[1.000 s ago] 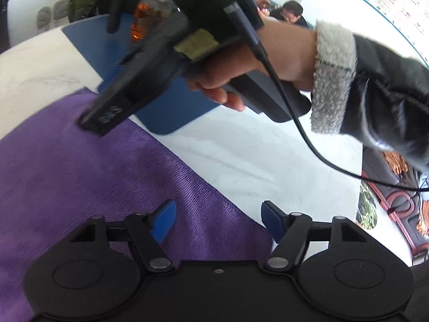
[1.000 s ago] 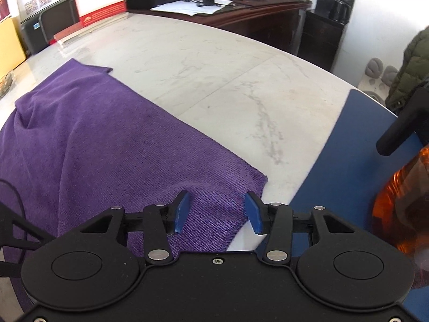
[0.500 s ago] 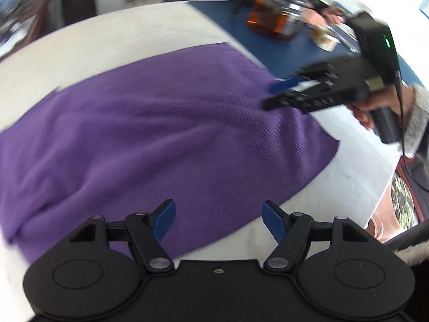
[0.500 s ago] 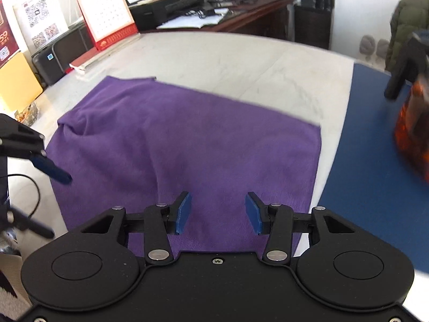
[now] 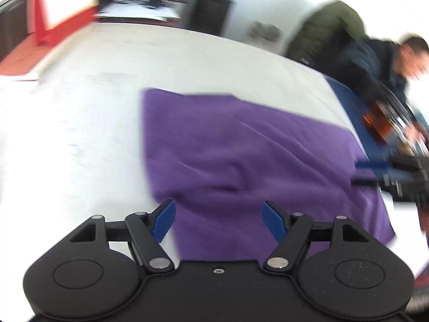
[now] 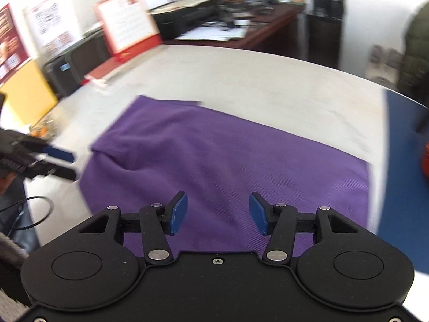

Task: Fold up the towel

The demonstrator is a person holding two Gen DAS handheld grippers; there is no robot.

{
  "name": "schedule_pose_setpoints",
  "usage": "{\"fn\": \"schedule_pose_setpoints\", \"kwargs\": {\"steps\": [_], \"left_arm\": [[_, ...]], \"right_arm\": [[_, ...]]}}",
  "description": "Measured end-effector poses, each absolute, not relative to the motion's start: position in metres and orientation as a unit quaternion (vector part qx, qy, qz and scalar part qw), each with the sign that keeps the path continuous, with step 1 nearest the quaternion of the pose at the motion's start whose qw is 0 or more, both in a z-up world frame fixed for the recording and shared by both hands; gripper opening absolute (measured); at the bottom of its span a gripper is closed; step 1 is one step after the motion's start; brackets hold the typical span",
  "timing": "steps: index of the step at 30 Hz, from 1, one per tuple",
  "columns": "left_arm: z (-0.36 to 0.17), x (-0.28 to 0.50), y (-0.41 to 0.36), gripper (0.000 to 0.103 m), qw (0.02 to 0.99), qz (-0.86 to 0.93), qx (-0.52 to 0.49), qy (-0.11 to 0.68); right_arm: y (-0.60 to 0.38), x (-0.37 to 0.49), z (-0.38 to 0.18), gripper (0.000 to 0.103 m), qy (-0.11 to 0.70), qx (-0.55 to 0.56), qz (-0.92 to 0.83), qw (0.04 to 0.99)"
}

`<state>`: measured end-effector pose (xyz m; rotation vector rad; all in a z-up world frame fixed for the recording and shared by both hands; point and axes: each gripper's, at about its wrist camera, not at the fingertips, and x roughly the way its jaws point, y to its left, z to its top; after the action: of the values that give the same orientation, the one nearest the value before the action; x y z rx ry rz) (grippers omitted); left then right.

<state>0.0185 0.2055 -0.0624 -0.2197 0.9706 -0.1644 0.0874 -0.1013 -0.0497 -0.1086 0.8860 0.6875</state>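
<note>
A purple towel (image 5: 241, 155) lies spread on the pale marble table (image 5: 93, 94), a little rumpled in the middle. My left gripper (image 5: 218, 218) hangs open above the towel's near left corner, nothing between its blue pads. The right gripper (image 5: 367, 173) shows at the towel's right edge in the left wrist view. In the right wrist view the towel (image 6: 228, 161) fills the centre. My right gripper (image 6: 217, 216) hovers above the towel's near edge, its jaws opening with nothing between them. The left gripper (image 6: 63, 163) appears at the towel's left side there.
A blue mat (image 6: 402, 174) lies on the table right of the towel, with an orange object (image 5: 375, 126) on it. A person in dark clothes (image 5: 375, 61) leans in at the far right. A red-framed calendar (image 6: 126, 26), a printer and a cluttered desk stand behind.
Both cameras have swung and pulled back, so the whole towel now shows. My left gripper has moved from the towel's right corner to its left side. The right jaws stand wider.
</note>
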Motion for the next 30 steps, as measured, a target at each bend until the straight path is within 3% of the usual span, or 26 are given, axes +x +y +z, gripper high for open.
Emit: {"fn": "schedule_pose_setpoints", "kwargs": {"steps": [7, 12, 15, 17, 19, 20, 26, 30], "left_arm": [[-0.082, 0.086, 0.238, 0.071, 0.874, -0.016, -0.128, 0.469], [-0.096, 0.109, 0.234, 0.066, 0.869, -0.015, -0.099, 0.484], [-0.095, 0.11, 0.224, 0.055, 0.876, -0.03, -0.067, 0.477], [-0.095, 0.111, 0.22, 0.024, 0.877, -0.044, -0.062, 0.474], [-0.094, 0.11, 0.221, 0.018, 0.878, -0.058, -0.092, 0.466], [-0.094, 0.111, 0.223, 0.009, 0.877, -0.061, -0.104, 0.465], [-0.067, 0.116, 0.211, 0.005, 0.873, -0.14, -0.196, 0.424], [-0.044, 0.108, 0.159, 0.006, 0.866, -0.252, -0.171, 0.397]], "right_arm": [[-0.03, 0.099, -0.065, 0.051, 0.435, -0.163, 0.355, 0.812], [-0.033, 0.105, -0.078, 0.051, 0.464, -0.165, 0.344, 0.8], [-0.038, 0.109, -0.083, 0.051, 0.472, -0.164, 0.337, 0.798], [-0.043, 0.11, -0.085, 0.051, 0.476, -0.156, 0.332, 0.8], [-0.046, 0.112, -0.088, 0.051, 0.48, -0.147, 0.326, 0.801], [-0.048, 0.113, -0.09, 0.051, 0.483, -0.142, 0.322, 0.802], [-0.056, 0.114, -0.099, 0.051, 0.488, -0.121, 0.314, 0.806], [-0.063, 0.112, -0.1, 0.051, 0.487, -0.093, 0.31, 0.811]]}}
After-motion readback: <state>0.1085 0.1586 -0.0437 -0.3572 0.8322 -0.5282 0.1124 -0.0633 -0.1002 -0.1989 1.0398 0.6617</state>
